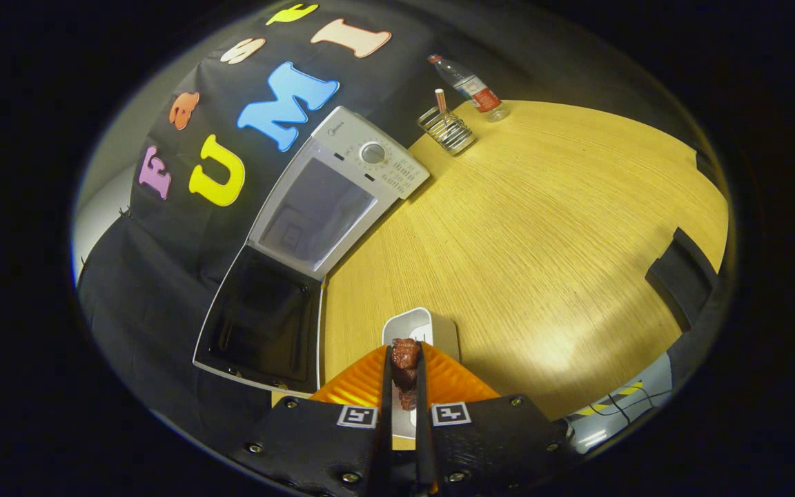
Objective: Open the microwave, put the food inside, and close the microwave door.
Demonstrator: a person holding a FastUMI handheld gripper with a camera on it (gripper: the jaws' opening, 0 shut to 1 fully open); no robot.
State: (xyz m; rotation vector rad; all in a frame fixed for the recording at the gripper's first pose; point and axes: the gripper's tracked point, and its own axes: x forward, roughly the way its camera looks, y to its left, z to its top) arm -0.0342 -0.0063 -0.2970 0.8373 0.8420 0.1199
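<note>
The gripper (404, 373) was clamped on the food (405, 360) (a dark chunk) above a white dish (439, 330), lifted for carrying. The microwave (342, 186) stood at ten o'clock, door (259, 324) already swung open.

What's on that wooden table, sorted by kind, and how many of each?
Microwave, door open: 1
Plastic water bottle: 1
Wire rack holding a stick: 1
White container just ahead of the fingers: 1
Piece of brown food, pinched in the gripper: 1
Total: 5
</note>
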